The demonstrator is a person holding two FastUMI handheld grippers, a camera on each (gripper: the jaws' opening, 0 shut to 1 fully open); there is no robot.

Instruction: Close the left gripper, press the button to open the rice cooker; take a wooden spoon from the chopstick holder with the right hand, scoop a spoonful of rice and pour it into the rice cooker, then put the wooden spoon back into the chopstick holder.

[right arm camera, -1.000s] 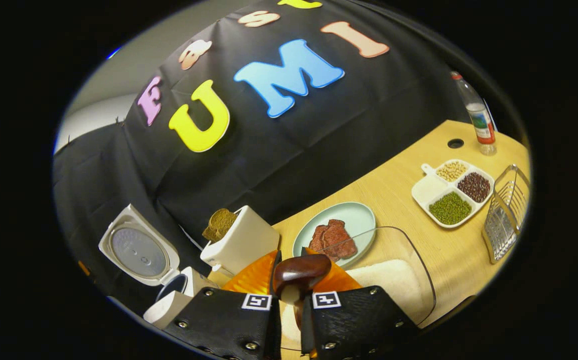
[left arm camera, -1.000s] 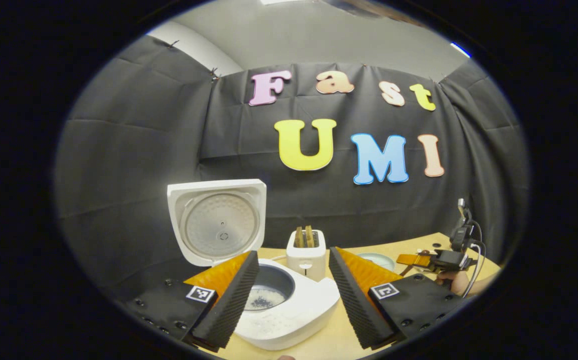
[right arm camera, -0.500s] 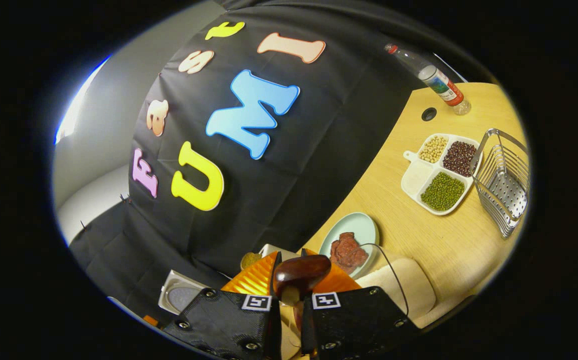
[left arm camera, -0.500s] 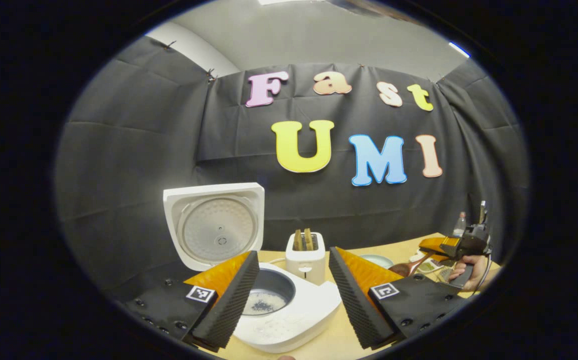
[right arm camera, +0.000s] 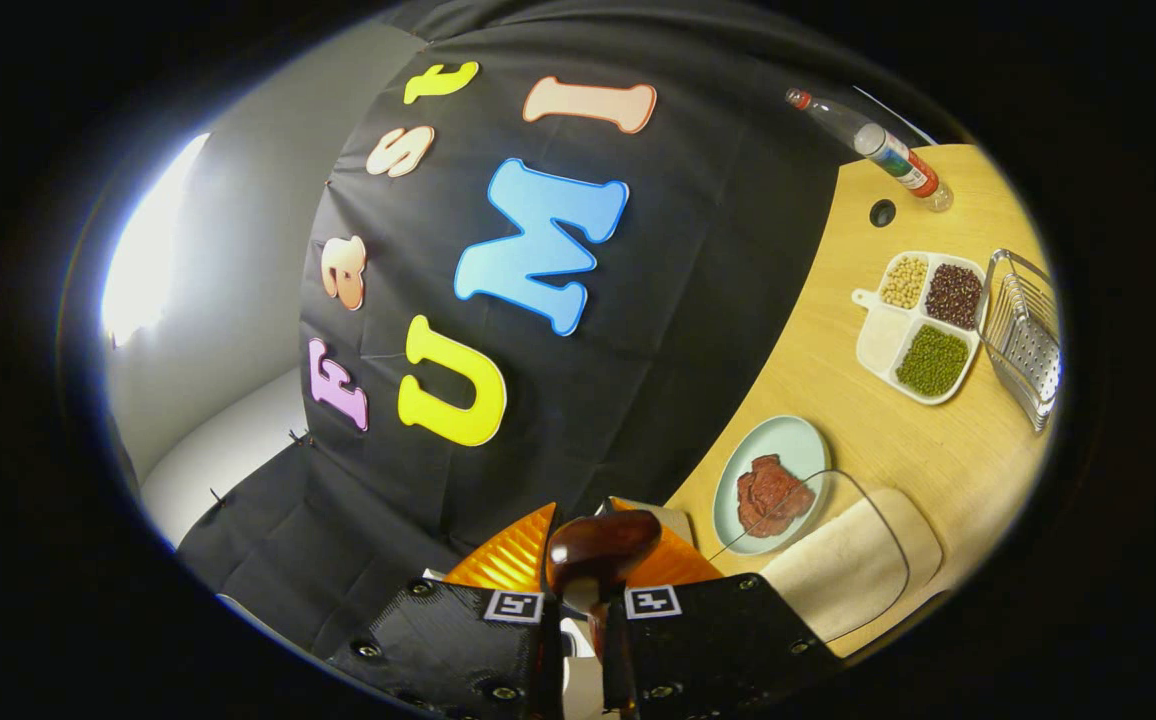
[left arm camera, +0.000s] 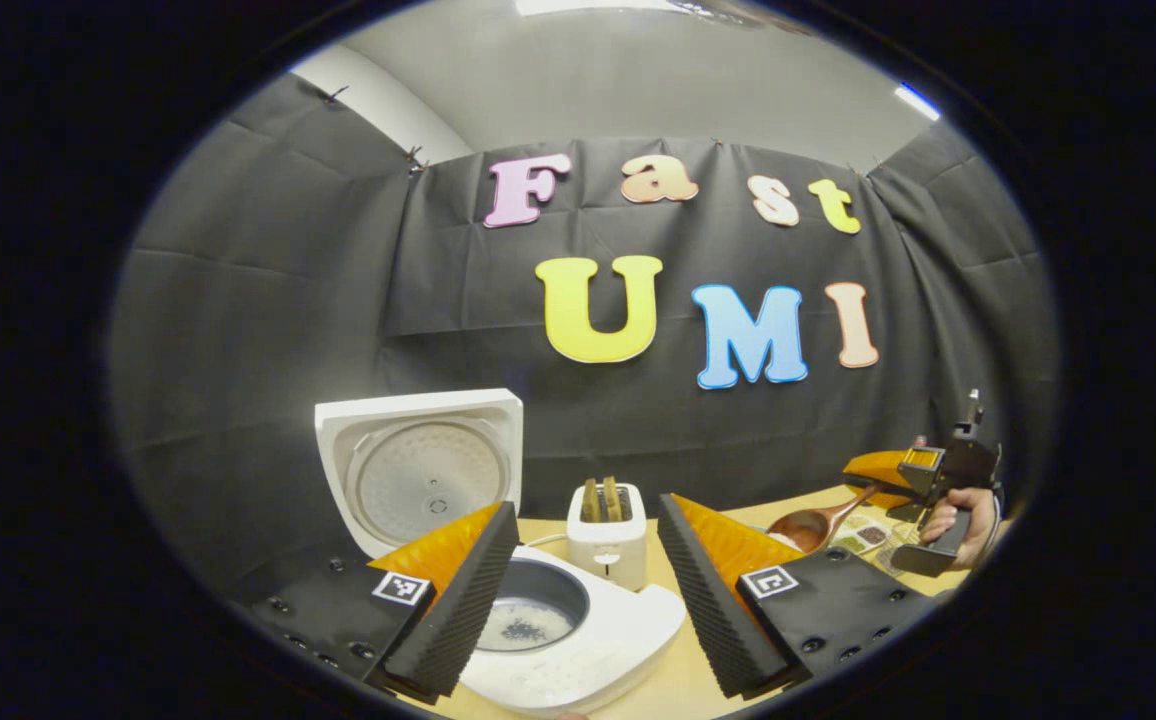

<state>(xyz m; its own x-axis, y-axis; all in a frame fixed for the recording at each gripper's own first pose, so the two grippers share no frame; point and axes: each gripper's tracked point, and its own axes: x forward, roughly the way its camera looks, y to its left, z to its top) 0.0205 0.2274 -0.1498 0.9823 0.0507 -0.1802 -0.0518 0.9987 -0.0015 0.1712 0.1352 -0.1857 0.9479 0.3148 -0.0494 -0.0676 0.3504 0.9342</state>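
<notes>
Gripping the wooden spoon by its handle, right gripper has both fingers clamped on it; in the left gripper view the spoon bowl hangs above the table's right side. Left gripper spread wide, empty, near the rice cooker, whose lid is raised. Toaster just behind the cooker.

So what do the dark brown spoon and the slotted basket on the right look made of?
The dark brown spoon looks like polished wood, judging by its glossy highlight. The slotted basket looks like stainless steel: shiny silvery wire bars and a perforated wall.
</notes>
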